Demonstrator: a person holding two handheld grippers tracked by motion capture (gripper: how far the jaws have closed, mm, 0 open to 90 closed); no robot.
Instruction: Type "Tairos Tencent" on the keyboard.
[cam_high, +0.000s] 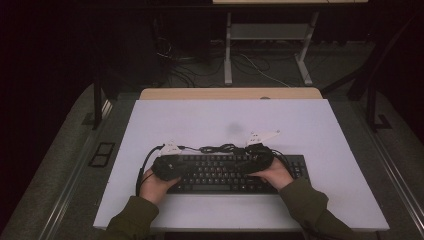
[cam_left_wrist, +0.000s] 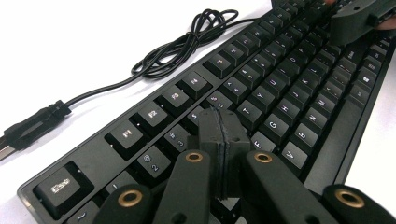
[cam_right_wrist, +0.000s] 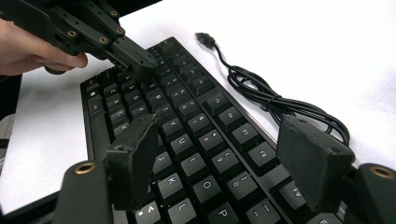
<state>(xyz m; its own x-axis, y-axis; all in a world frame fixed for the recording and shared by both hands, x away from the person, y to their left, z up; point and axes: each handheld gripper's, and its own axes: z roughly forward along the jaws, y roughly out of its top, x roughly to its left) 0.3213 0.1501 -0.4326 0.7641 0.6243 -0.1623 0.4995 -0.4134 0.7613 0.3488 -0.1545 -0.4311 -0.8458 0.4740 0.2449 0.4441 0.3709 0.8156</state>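
Table (cam_high: 310, 125) w/ white top, bare wood strip (cam_high: 230, 93) at its far edge. Faint grey smudge (cam_high: 233, 128) on the white approx. mid-table. Behind: a 2nd desk frame w/ pale metal legs (cam_high: 228, 50), loose cables (cam_high: 250, 67) on the grey floor under it. Dark rail (cam_high: 97, 107) stands at table's left, small black-framed floor plate (cam_high: 102, 153) near it. Background v. dark, rest unclear.

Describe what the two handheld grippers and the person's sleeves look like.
Both the left gripper and right gripper are matte black with brass-coloured rivets at the linkages, each topped by a pale three-cornered plate and trailing a black cable. The sleeves are olive green.
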